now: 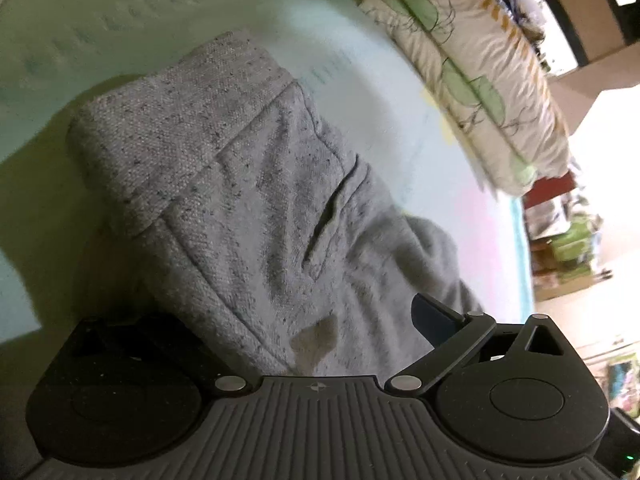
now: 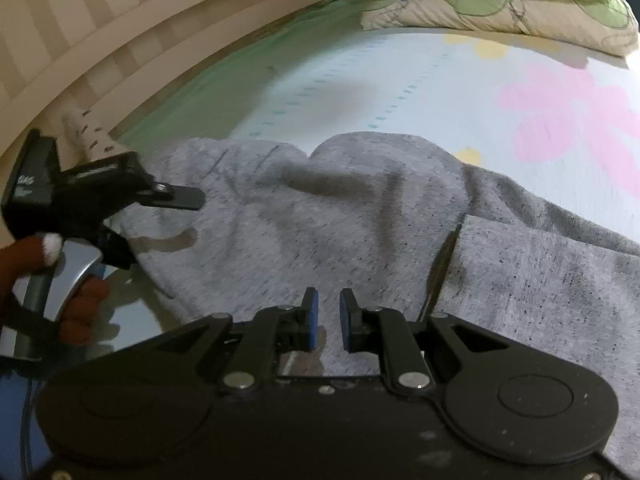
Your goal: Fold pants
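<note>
Grey speckled pants (image 1: 248, 200) lie on a bed; in the left wrist view their waistband end points away, with a pocket slit in the middle. My left gripper (image 1: 304, 328) is open, the cloth draped between its spread fingers and hiding the left finger. In the right wrist view the left gripper (image 2: 176, 216) sits at the left edge of the pants (image 2: 360, 232), one finger above the cloth. My right gripper (image 2: 329, 326) hovers over the near edge of the pants, its blue pads a small gap apart with nothing between them.
The bedsheet (image 2: 440, 92) is pale blue with pink and yellow flowers. A stack of leaf-print pillows (image 2: 500, 4) lies at the far side. A slatted beige headboard (image 2: 120, 40) runs along the left. Shelves with clutter (image 1: 568, 248) stand beyond the bed.
</note>
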Demonstrator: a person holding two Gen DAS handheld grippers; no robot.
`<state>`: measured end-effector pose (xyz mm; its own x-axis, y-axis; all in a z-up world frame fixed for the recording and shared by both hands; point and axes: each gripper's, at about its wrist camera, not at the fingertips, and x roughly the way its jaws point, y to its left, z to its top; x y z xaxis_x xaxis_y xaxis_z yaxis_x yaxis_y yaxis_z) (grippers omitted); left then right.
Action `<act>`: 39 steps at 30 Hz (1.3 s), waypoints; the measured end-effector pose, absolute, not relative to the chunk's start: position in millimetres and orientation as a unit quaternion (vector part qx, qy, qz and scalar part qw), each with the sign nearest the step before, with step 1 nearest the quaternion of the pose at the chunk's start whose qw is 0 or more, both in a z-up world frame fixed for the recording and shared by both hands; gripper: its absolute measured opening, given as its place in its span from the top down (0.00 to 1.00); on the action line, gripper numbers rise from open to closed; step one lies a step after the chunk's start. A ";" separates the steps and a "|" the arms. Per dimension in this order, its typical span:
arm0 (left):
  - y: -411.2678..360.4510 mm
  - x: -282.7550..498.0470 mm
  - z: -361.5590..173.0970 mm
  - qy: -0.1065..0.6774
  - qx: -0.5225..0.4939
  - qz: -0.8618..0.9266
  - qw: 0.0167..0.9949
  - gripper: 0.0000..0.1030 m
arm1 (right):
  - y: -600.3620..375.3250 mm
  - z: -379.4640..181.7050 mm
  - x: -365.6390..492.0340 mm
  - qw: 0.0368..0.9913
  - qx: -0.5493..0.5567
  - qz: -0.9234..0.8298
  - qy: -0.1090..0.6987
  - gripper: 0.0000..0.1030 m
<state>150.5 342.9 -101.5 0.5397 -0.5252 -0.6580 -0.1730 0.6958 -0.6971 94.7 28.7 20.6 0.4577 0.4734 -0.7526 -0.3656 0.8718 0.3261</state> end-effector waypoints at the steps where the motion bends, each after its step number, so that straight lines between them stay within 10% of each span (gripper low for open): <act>1: 344.2 149.8 -103.2 0.458 -0.381 -0.117 0.795 0.01 | 28.6 18.6 98.0 0.852 0.062 0.244 0.459 0.85; 14: 346.6 141.1 -112.5 0.400 -0.449 -0.105 0.792 0.05 | 22.3 -2.7 189.0 0.881 0.108 0.165 0.429 0.85; 20: 356.2 127.9 -114.9 0.406 -0.450 -0.061 0.793 0.61 | 35.5 -26.3 232.6 0.868 0.112 0.145 0.461 0.90; 39: 337.5 114.4 -94.1 0.402 -0.376 -0.038 0.834 0.61 | 79.0 -4.6 61.6 0.822 0.004 0.282 0.494 0.85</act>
